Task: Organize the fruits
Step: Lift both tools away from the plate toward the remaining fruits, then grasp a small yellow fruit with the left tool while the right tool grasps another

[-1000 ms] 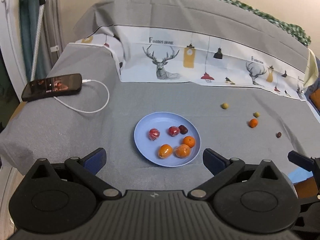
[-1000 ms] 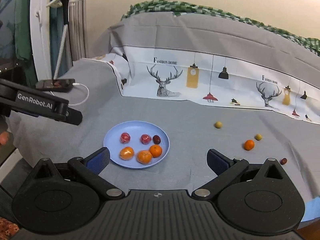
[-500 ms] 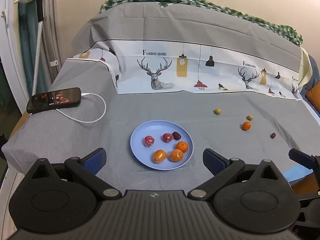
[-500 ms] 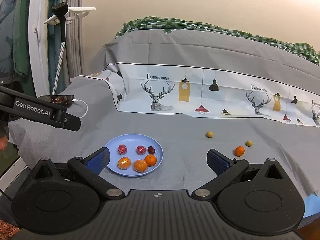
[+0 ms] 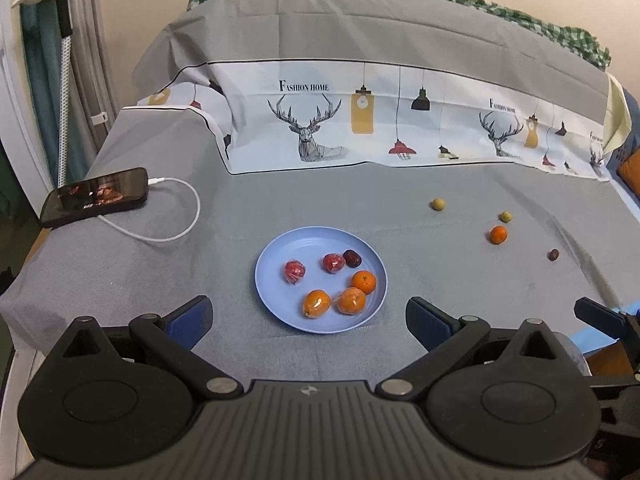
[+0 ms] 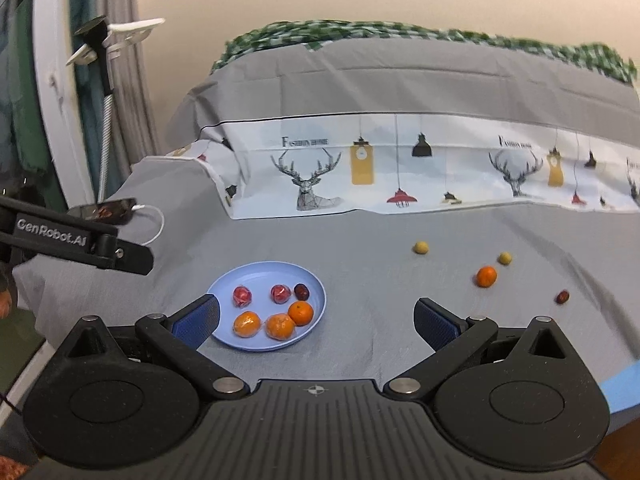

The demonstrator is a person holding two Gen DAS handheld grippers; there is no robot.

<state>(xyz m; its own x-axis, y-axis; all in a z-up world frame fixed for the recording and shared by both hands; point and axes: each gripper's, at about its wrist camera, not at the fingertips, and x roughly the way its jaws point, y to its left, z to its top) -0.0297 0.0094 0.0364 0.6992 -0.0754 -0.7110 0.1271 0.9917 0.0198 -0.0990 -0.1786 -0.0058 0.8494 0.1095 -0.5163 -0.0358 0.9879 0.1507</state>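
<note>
A light blue plate (image 5: 280,240) (image 6: 256,276) on the grey cloth holds three oranges (image 5: 364,281), two red wrapped fruits (image 5: 295,272) and a dark date (image 5: 352,258). Loose on the cloth to the right lie an orange (image 5: 498,235) (image 6: 486,276), two yellow-green fruits (image 5: 438,203) (image 5: 505,216) and a dark date (image 5: 553,255) (image 6: 562,297). My left gripper (image 5: 308,316) is open and empty, held back at the near side of the plate. My right gripper (image 6: 316,320) is open and empty, near the plate's right side.
A phone (image 5: 96,196) on a white charging cable (image 5: 176,232) lies at the left of the table. A printed cloth backdrop (image 5: 360,128) rises behind. A phone stand pole (image 5: 66,60) stands at the left edge. The other gripper's finger (image 6: 80,240) juts in from the left.
Both grippers have pulled back and lifted a little, so the plate and loose fruits look smaller and lower. Nothing on the table has moved. Both stay open.
</note>
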